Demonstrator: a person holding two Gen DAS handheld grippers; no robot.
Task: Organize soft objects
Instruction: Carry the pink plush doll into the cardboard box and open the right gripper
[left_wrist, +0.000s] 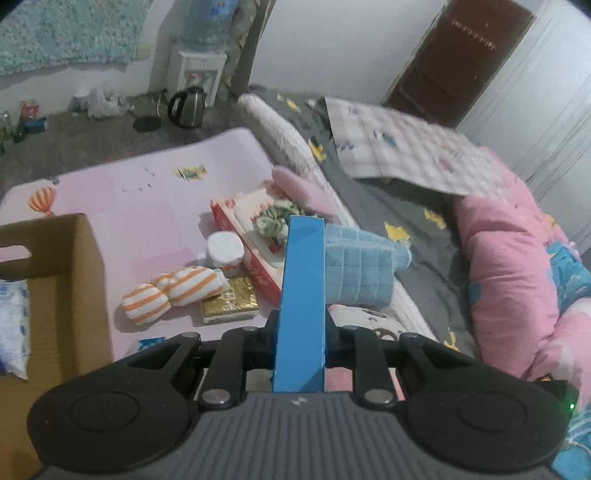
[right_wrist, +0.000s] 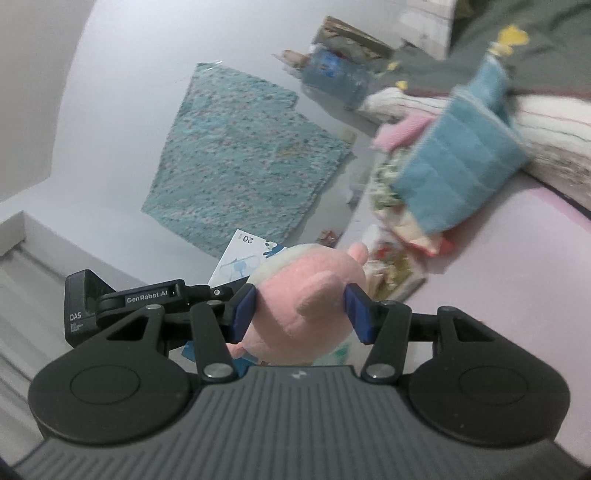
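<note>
"GenRobot.AI" lettering (right_wrist: 147, 296) beside pink plush (right_wrist: 306, 295)

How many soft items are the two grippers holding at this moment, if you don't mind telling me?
2: a blue quilted cloth hangs from the shut left gripper; a pink plush toy sits clamped in the right gripper.

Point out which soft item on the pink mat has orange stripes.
The knotted white cloth bundle, lying between the cardboard box and the gold packet. The scrunchie on the red box is green-patterned; the held towel is plain blue.
</note>
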